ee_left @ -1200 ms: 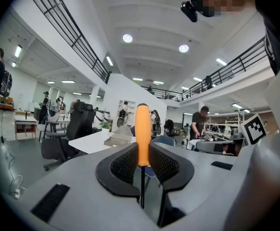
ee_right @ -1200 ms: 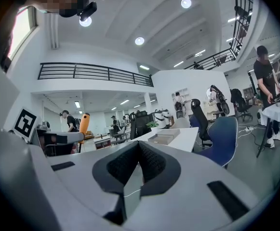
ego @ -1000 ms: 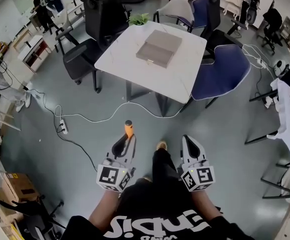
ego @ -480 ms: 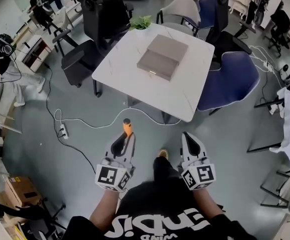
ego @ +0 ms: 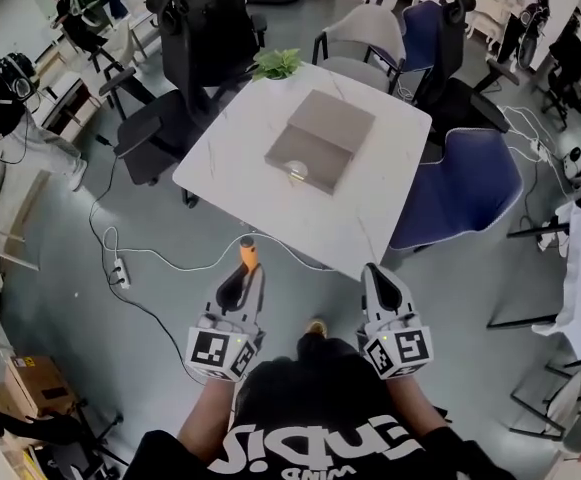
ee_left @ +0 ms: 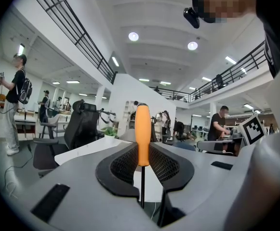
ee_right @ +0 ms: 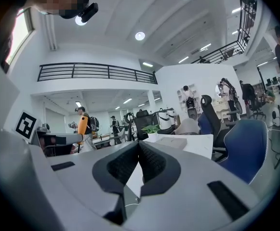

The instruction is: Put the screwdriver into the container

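L tongs [ee_left: 141, 152] clamped on orange-hdl screwdriver [ee_left: 142, 131] | R tongs [ee_right: 139, 149] closed, empty | grey container [ego: 320, 140] on white bench [ego: 228, 163], well apart

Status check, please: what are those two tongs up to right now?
Left tongs shut on screwdriver, orange handle sticking out. Right tongs shut, empty. Container on white table ahead. Cable trailing in between.

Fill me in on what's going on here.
A person holds a gripper in each hand. The left gripper is clamped on an orange-handled screwdriver, its handle poking out past the jaws. The right gripper is shut and empty. Both are short of the white table where the grey container sits.
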`<state>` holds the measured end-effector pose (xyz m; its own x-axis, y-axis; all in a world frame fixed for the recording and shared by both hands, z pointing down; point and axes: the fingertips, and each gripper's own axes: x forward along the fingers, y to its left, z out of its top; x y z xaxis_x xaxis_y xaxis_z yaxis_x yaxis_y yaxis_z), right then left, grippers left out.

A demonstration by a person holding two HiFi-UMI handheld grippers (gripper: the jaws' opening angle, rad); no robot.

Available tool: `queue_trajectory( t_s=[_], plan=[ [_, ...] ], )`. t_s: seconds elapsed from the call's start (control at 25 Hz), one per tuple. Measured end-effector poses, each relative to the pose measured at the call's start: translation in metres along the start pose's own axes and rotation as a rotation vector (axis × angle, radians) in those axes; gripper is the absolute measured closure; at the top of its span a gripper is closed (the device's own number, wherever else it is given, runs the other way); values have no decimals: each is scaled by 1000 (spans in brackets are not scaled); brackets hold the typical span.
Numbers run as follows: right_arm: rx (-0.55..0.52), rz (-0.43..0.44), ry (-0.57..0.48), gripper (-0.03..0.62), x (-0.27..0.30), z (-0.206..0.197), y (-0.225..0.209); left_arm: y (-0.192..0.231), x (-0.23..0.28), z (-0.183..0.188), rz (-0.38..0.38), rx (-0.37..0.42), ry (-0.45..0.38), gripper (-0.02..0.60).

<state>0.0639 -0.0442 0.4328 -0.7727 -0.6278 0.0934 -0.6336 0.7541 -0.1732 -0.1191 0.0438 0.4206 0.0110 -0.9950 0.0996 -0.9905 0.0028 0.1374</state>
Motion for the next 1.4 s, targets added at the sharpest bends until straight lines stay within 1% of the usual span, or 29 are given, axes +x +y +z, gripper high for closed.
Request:
queue_trajectory(
  t_s=[0.28,0.44,0.52,0.68,0.88,1.04,1.24,1.4],
  plan=[
    [2,12,1,582,31,5,-34,6,32,3,33,-7,-1,503],
    [-2,37,9,583,48,7,-34,14,44,7,31,0,6,503],
    [1,41,16,582,59,5,-33,19,52,8,18,-2,11,503],
    [6,23,26,582,80,2,-37,31,72,9,-20,-4,19,503],
    [1,0,20,582,108,11,-42,47,107,10,-66,28,34,503],
    [-3,-26,19,582,127,18,-50,58,133,15,-104,38,43,503],
    [14,-61,20,582,144,18,-63,63,170,9,-162,108,87,503],
    [28,-78,18,582,156,18,-68,70,203,-1,-219,218,154,503]
  ],
)
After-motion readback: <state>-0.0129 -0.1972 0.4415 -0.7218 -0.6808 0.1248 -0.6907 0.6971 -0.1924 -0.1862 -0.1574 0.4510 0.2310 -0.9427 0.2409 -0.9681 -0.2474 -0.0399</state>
